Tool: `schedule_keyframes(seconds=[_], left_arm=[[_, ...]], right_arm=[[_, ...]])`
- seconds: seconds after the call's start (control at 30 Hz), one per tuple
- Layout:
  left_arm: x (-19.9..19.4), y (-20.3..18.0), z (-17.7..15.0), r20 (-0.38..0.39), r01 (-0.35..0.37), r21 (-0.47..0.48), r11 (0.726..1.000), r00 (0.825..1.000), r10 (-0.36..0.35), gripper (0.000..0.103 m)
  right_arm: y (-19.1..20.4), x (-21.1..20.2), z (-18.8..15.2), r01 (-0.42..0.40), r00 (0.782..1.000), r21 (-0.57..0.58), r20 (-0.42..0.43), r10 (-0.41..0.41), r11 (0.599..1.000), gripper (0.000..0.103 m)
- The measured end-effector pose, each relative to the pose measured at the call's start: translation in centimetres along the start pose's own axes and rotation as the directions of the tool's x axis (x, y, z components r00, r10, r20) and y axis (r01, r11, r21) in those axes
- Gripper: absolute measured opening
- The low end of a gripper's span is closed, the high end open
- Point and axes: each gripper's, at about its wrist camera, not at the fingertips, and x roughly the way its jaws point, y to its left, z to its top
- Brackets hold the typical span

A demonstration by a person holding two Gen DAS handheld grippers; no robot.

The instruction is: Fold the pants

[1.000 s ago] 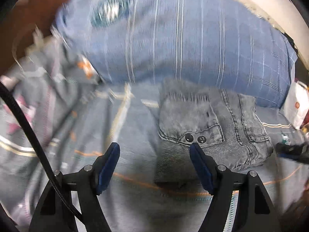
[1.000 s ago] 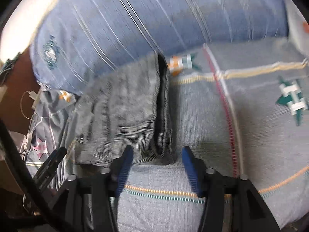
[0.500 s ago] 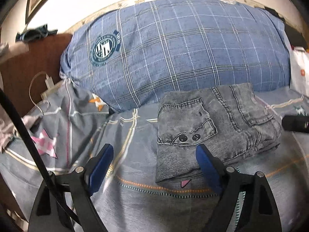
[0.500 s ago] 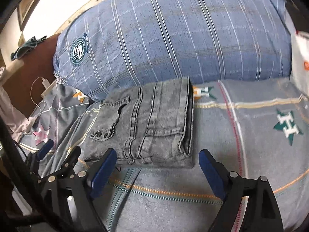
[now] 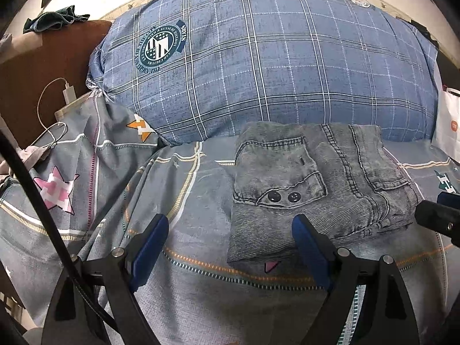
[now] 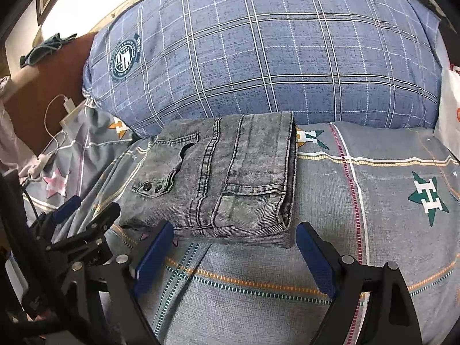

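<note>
The grey denim pants [image 5: 310, 184] lie folded into a compact rectangle on the grey patterned bedsheet [image 5: 201, 293], just in front of the blue plaid pillow; they also show in the right wrist view [image 6: 227, 178]. My left gripper [image 5: 227, 247] is open and empty, held back from the pants' near left edge. My right gripper [image 6: 234, 254] is open and empty, just short of the pants' near edge. The right gripper's tip shows at the right edge of the left wrist view [image 5: 437, 218]; the left gripper shows at the left of the right wrist view [image 6: 83, 224].
A large blue plaid pillow [image 5: 273, 66] stands behind the pants. A brown headboard [image 5: 43, 57] with a white charger and cable [image 5: 67, 92] is at the left. A white bag [image 5: 450, 126] stands at the right. Rumpled sheet lies at the left [image 5: 72, 172].
Both grippers have pulled back and away from the folded pants and opened wider. The pants lie still on the bed in their folded shape.
</note>
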Motion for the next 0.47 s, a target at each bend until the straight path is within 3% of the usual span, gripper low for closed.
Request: schedule_keyframes(seconds=[0.33, 0.47], left_arm=[[0.12, -0.21, -0.01, -0.026, 0.015, 0.019, 1.0, 1.0, -0.014, 0.088], [-0.31, -0.57, -0.14, 0.001, 0.023, 0.043, 0.999, 1.0, -0.023, 0.088]], right_arm=[[0.2, 0.49, -0.35, 0.007, 1.0, -0.008, -0.012, -0.007, 1.0, 0.089], [0.2, 0.54, -0.4, 0.005, 1.0, -0.01, -0.016, -0.005, 1.0, 0.089]])
